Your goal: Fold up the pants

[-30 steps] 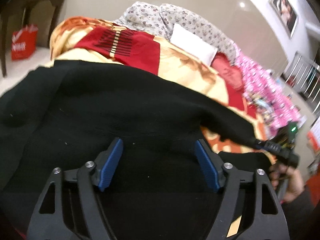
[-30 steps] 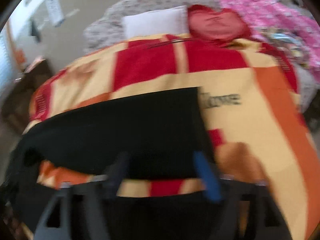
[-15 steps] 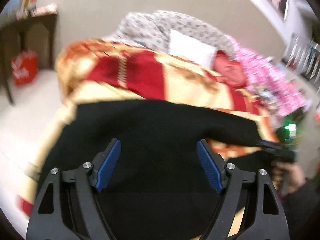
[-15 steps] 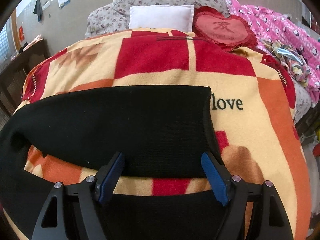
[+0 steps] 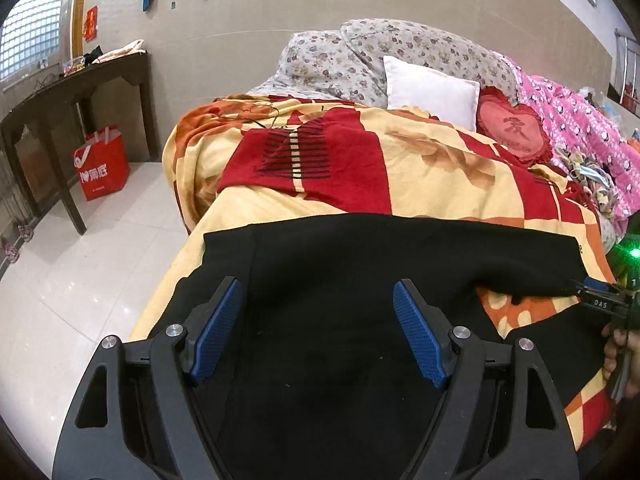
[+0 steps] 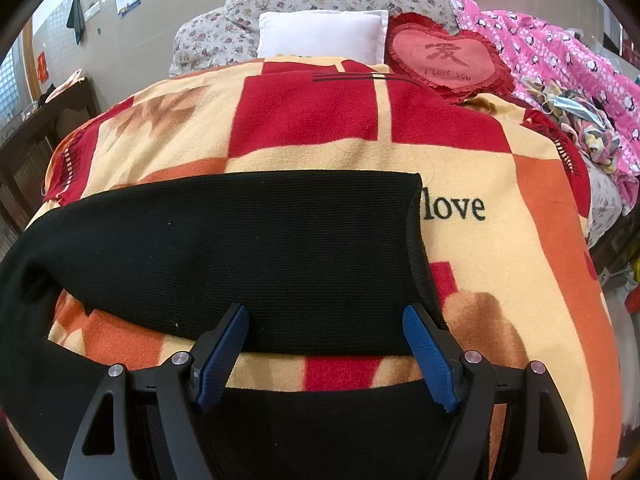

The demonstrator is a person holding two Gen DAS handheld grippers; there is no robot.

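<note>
Black pants (image 5: 352,280) lie spread across the patterned blanket (image 5: 440,168) on the bed, filling the lower half of the left wrist view, with one leg stretching to the right edge of the frame. In the right wrist view the pants (image 6: 240,248) cross the middle of the frame as a wide dark band whose end sits just left of the word "love" printed on the blanket (image 6: 520,280); a second dark stretch runs along the bottom. Left gripper (image 5: 316,332) hangs over the cloth at lower centre, its blue pads spread wide with nothing pinched between them. Right gripper (image 6: 326,354) is likewise spread — its pads stand either side of the band's lower edge, not pressing on it. A white pillow (image 6: 320,34) and a red heart cushion (image 6: 446,58) sit at the top of the frame; a red bag (image 5: 102,168) stands on the floor at the left of the left wrist view.
</note>
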